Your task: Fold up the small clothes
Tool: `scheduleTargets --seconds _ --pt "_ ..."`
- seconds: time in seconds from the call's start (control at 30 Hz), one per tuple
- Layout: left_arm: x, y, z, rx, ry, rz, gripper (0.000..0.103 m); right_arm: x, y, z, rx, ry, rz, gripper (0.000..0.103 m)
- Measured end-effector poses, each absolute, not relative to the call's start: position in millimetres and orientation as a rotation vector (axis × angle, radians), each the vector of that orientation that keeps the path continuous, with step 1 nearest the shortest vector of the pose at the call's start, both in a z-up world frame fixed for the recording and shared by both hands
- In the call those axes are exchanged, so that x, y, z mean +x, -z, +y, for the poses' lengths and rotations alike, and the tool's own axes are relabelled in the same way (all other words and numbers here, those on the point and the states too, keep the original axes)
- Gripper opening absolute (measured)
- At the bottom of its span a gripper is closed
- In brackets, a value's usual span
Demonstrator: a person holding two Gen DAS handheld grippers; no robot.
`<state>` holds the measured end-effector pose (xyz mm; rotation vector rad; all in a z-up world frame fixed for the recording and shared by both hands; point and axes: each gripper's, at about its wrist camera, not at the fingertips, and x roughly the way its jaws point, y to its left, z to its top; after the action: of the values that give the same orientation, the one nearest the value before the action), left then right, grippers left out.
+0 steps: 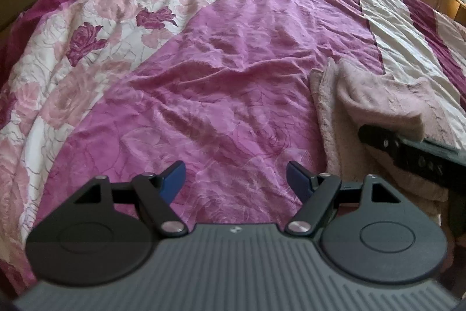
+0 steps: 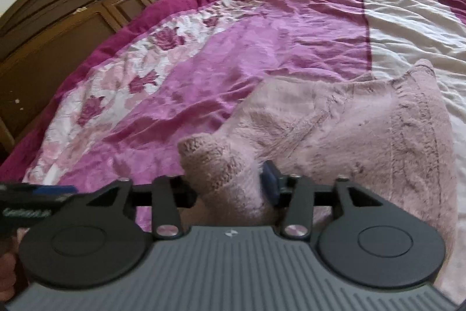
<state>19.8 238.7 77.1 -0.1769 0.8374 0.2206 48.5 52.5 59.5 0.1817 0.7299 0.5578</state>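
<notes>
Your right hand-held gripper point(image 2: 228, 182) straddles a bunched fold of the fluffy pink garment point(image 2: 349, 118) lying on the bed point(image 2: 233, 48), near its right edge; whether the half-spread jaws still pinch it you cannot tell. Lay the fold flat and square before withdrawing. It points down at a slant; your left hand-held gripper point(image 1: 236, 174) hovers wide open and empty over the quilt.

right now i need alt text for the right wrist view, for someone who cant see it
A fuzzy pale pink garment lies on a bed, one folded corner of it sitting between the right tongs. Under it is a pink and white floral bedspread, with a dark wooden headboard at upper left.
</notes>
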Motion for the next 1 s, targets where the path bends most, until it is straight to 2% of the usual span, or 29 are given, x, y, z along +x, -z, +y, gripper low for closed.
scheduleTargets --seconds 0.27,0.6,1.0 --pt "33 -92 227 -0.199 -0.157 0.791 0.077 10 -85 23 0.236 -0.626 0.711 0.071" --pt "71 -98 190 -0.211 -0.04 0.767 0.077 -4 -105 -43 0.311 -0.503 0.669 0.071" --pt "145 -56 165 -0.181 0.03 0.772 0.076 7 -82 -110 0.43 -0.27 0.683 0.072"
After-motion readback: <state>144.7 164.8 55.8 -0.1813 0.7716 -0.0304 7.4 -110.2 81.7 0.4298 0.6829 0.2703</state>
